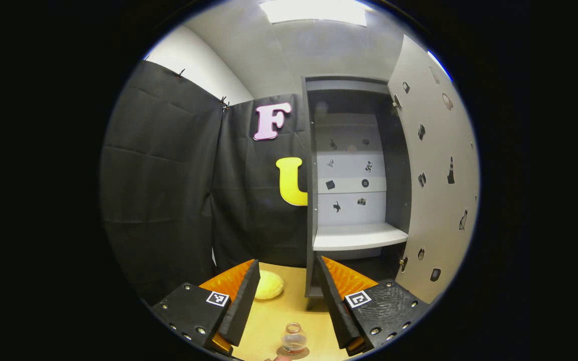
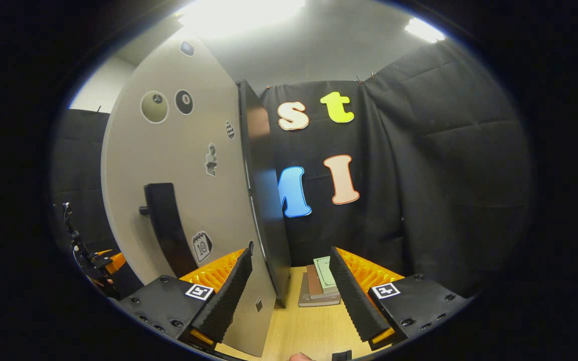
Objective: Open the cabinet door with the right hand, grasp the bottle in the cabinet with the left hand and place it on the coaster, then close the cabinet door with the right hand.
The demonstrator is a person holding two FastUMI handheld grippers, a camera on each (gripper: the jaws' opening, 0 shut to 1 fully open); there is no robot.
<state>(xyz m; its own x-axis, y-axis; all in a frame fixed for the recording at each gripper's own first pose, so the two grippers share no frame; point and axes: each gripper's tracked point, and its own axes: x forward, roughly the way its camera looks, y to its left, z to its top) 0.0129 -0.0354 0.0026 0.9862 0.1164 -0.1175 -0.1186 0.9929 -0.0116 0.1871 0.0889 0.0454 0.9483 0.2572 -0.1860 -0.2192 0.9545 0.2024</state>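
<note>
**Bottle on coaster, cabinet door open, both grippers free**

Left gripper view: left gripper [image 1: 289, 296] with fingers spread wide, nothing between them, held above the light wooden tabletop [image 1: 299, 301]. Small clear glass bottle [image 1: 294, 339] with a round neck stands upright on the round brown coaster [image 1: 294, 352] at the near edge of the tabletop, low between the two fingers but not touched by either. Pale yellow round cushion-like object [image 1: 268, 285] lies further back on the tabletop, near the left finger's tip, close to the black cloth wall. Tall grey cabinet [image 1: 310, 200] stands at the back of the tabletop; its white inner shelf [image 1: 356, 236] is bare, back panel carries small dark stickers. Light grey cabinet door [image 1: 439, 190] with stickers is swung out wide on the right, hinges visible along its inner edge.

Right gripper view: right gripper [image 2: 291, 291] also wide apart, holding nothing. The open door's outer face with its black vertical handle [image 2: 166, 225] is on the left; the door's free lower edge sits just beside the left finger, contact cannot be told. Small stack of books [image 2: 319, 288] lies flat on the tabletop at the back, between the finger tips and near the cloth wall. At the far left, past the door, part of the other gripper shows
</note>
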